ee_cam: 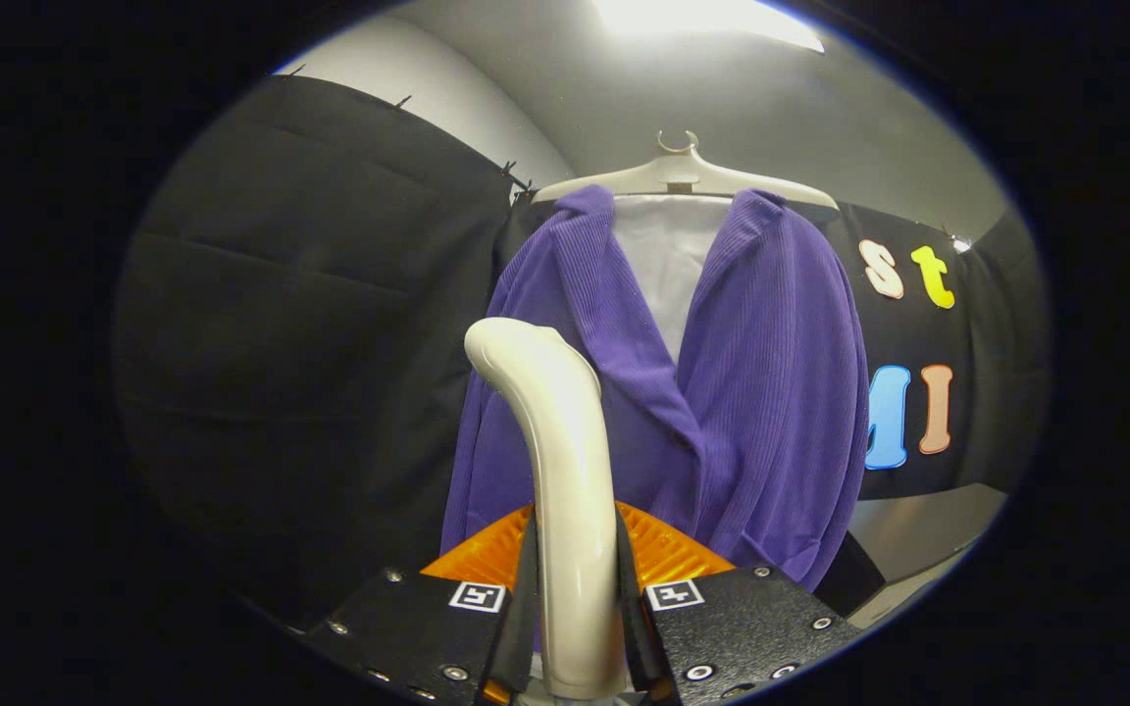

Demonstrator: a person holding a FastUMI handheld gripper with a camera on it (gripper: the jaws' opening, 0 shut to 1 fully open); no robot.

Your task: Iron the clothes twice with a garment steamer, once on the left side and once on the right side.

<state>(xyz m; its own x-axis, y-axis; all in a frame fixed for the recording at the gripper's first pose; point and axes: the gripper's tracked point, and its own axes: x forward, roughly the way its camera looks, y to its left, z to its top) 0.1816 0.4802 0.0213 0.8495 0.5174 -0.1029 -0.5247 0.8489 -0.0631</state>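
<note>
A purple ribbed garment [751, 392] hangs open-fronted on a pale hanger [683, 176], with a white panel [668, 260] behind its neckline. My gripper [575, 598] is shut on the cream handle of the garment steamer [560, 471], both fingers pressing its sides. The steamer rises upright between the fingers and curves toward the garment's left half; its head is hidden behind the bend. Whether the head touches the cloth I cannot tell.
Black cloth wall [300, 343] stands left of and behind the garment. A grey ceiling with a bright light [702, 20] is overhead. A pale surface [928, 539] lies low beyond the garment's right hem.
</note>
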